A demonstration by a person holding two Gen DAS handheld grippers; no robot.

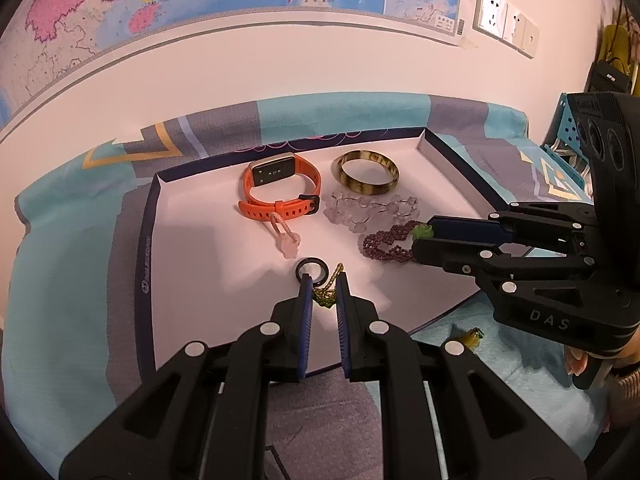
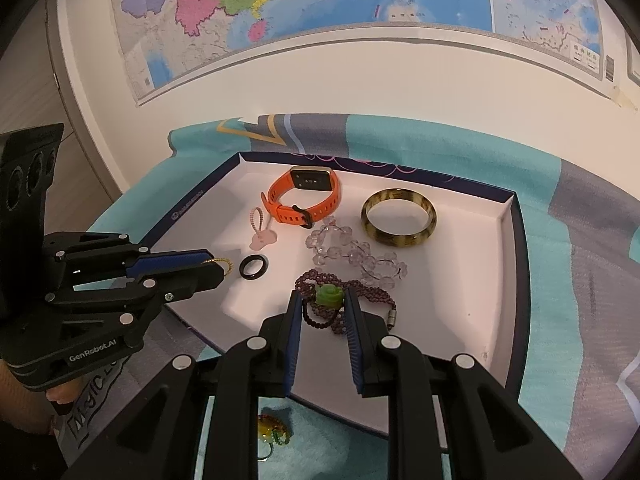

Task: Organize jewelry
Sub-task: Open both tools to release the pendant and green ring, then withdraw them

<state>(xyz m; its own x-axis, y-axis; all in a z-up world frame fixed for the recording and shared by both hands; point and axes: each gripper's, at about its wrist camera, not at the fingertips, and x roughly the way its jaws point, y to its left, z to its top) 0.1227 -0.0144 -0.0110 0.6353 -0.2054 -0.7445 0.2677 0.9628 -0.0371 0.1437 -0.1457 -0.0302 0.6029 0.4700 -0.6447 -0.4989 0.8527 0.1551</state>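
A white tray point(image 1: 192, 248) with a dark rim lies on the patterned cloth. In it are an orange watch point(image 1: 280, 188), a brown bangle point(image 1: 367, 177), a clear bead bracelet point(image 1: 370, 208), a pink charm point(image 1: 289, 240), a black ring point(image 1: 312, 270), a gold chain point(image 1: 326, 294) and a purple bead bracelet with a green rose point(image 2: 329, 295). My left gripper point(image 1: 323, 284) is open, its fingers either side of the gold chain. My right gripper point(image 2: 323, 300) is open, its fingers either side of the green rose.
A small yellow-green trinket point(image 2: 272, 430) lies on the cloth just outside the tray's near edge. A map point(image 2: 320, 8) hangs on the wall behind. Wall sockets point(image 1: 506, 22) are at the upper right in the left wrist view.
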